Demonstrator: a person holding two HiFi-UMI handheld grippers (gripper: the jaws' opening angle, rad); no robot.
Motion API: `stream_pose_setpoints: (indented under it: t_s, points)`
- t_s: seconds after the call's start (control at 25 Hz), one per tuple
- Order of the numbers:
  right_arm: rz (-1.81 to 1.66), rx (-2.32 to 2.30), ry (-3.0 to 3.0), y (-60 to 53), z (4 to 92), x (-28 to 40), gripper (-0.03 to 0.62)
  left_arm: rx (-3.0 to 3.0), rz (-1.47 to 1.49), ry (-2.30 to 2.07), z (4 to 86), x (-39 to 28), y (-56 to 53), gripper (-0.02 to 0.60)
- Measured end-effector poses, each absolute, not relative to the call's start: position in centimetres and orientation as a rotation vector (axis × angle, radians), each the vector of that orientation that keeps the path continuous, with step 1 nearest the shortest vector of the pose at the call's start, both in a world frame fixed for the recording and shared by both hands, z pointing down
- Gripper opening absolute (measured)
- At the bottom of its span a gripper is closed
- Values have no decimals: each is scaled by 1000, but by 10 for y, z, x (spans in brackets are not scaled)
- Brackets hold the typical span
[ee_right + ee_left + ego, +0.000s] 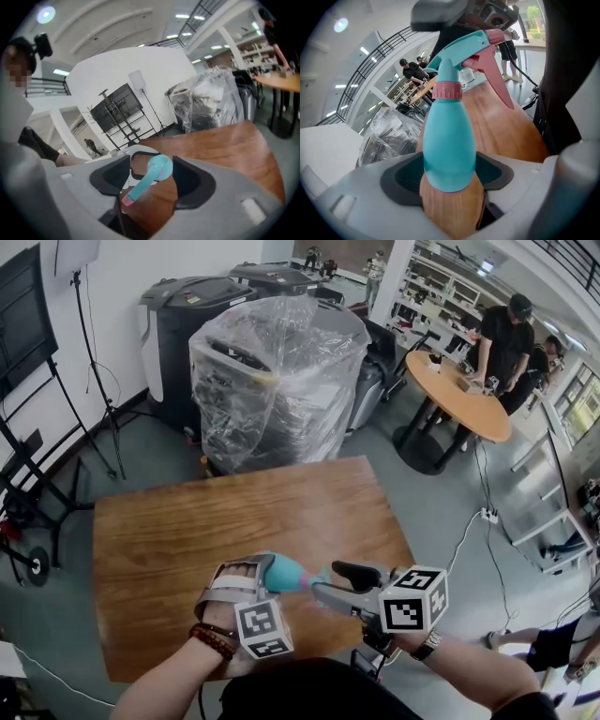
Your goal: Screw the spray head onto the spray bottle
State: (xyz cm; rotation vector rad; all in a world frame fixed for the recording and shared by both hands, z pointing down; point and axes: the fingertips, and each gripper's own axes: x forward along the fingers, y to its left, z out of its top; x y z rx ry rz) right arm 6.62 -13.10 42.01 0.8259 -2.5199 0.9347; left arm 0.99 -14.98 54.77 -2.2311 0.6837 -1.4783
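Teal spray bottle (449,150) is clamped by its body in my left claw (449,177) and held over the near part of the wooden counter (187,531). Its spray head (461,49), with pink collar and trigger, sits on the neck. My right claw (152,180) stands wide apart around that head. Its pads are not pressing on it, so it grips nothing.
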Motion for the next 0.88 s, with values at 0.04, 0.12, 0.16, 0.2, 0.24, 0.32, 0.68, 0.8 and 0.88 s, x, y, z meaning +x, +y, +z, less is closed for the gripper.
stream_pose_setpoints:
  t_s: [0.04, 0.12, 0.16, 0.2, 0.24, 0.32, 0.68, 0.8, 0.88]
  points:
    - [800, 804, -2551, -130, 412, 68, 264, -2250, -1490, 658, 551, 6, -149, 368]
    - [455, 720, -2564, -124, 400, 71, 264, -2299, -1515, 603, 556, 0, -147, 368]
    - [256, 653, -2532, -118, 397, 70, 264, -2326, -1525, 577, 558, -3, -146, 368]
    - [53, 578, -2471, -111, 396, 68, 264, -2350, -1532, 554, 560, -5, -145, 368]
    - [-143, 507, -2392, -103, 398, 67, 264, -2369, -1536, 529, 560, -7, -144, 368]
    - [-497, 383, -2209, -92, 410, 64, 264, -2382, -1540, 464, 561, -9, -139, 368]
    - [-1205, -34, -1740, -60, 467, 37, 256, -2336, -1535, 150, 562, 11, -104, 368]
    - [-1267, -58, -1702, -59, 472, 32, 176, -2290, -1537, 127, 562, 15, -101, 368]
    - [-1278, -65, -1686, -58, 475, 32, 135, -2276, -1533, 134, 561, 17, -101, 368]
